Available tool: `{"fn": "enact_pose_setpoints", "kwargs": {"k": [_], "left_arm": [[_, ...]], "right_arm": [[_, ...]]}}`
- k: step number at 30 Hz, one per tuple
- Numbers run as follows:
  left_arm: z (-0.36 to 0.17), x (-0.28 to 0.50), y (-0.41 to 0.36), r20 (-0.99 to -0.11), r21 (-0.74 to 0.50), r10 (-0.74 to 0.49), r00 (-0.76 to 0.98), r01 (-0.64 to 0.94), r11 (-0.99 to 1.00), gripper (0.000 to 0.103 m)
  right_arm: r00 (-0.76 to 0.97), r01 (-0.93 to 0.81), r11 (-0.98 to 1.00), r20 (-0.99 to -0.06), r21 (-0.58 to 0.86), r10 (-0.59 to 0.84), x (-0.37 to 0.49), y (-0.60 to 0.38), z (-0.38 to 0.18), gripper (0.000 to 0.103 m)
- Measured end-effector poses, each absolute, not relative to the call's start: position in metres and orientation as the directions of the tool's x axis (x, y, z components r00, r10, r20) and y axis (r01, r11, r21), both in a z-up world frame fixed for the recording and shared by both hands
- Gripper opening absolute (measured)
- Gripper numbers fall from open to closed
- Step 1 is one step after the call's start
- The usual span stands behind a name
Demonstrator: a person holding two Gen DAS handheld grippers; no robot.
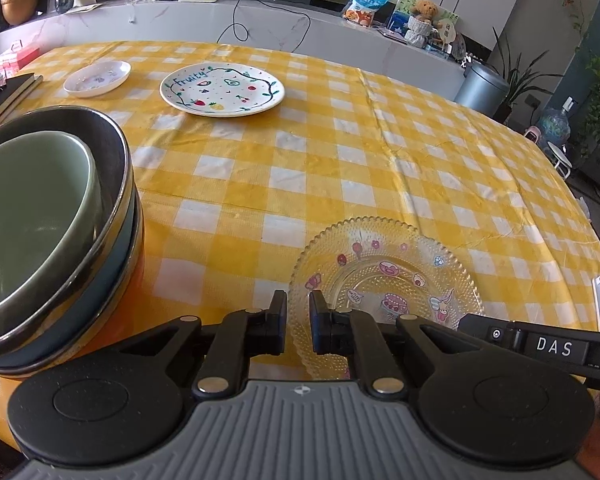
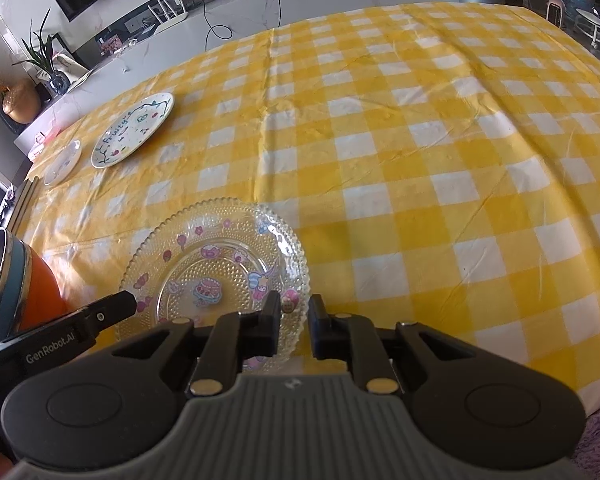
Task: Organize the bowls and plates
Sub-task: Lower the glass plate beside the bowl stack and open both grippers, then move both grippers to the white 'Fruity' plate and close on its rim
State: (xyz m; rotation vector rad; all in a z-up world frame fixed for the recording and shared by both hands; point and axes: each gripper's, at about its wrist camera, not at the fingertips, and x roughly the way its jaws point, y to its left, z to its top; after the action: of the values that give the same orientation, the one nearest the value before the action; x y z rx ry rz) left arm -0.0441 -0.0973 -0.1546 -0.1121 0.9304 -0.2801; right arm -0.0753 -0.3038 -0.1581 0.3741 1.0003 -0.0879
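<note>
A clear beaded glass plate (image 1: 384, 272) with cartoon prints lies near the table's front edge; it also shows in the right wrist view (image 2: 216, 256). My left gripper (image 1: 298, 322) hovers at its left rim, jaws slightly apart and empty. My right gripper (image 2: 294, 326) hovers at its right rim, jaws slightly apart and empty. A stack of bowls (image 1: 52, 232), green inside steel on blue and orange, stands at the left. A white "Fruity" plate (image 1: 222, 88) and a small white dish (image 1: 97, 78) lie far back.
The table (image 1: 420, 160) has a yellow checked cloth. Dark books (image 1: 8, 92) lie at the far left edge. A counter with a router, vase and snack bag runs behind. A grey bin (image 1: 482, 88) stands past the far corner.
</note>
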Motion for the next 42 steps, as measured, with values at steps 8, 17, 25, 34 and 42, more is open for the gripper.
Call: {"fn": "enact_pose_setpoints", "kwargs": {"k": [8,17,25,34,42], "left_arm": [[-0.150,-0.041,-0.094,-0.782,-0.256,-0.311,0.540,0.176,0.950,0.016],[-0.134,-0.039,-0.097,-0.775,-0.282,-0.352,0.526,0.211,0.936,0.026],[-0.108,-0.027,-0.099,-0.776,-0.274,-0.368,0.511,0.252,0.928,0.038],[-0.074,0.005,-0.062,-0.787,-0.268,-0.345,0.512,0.220,0.938,0.040],[-0.049,0.057,-0.032,-0.779,-0.220,-0.307,0.547,0.220,0.950,0.040]], "right_arm": [[0.562,0.220,0.951,-0.825,0.215,0.057,-0.076,-0.298,-0.152,0.018],[0.608,0.204,0.962,-0.793,0.180,0.019,-0.073,-0.297,-0.132,0.041],[0.629,0.191,0.970,-0.777,0.151,-0.003,-0.063,-0.292,-0.120,0.058],[0.620,0.168,0.966,-0.783,0.199,0.053,-0.032,-0.284,-0.113,0.060],[0.642,0.112,0.972,-0.762,0.206,0.087,0.012,-0.258,-0.107,0.067]]}}
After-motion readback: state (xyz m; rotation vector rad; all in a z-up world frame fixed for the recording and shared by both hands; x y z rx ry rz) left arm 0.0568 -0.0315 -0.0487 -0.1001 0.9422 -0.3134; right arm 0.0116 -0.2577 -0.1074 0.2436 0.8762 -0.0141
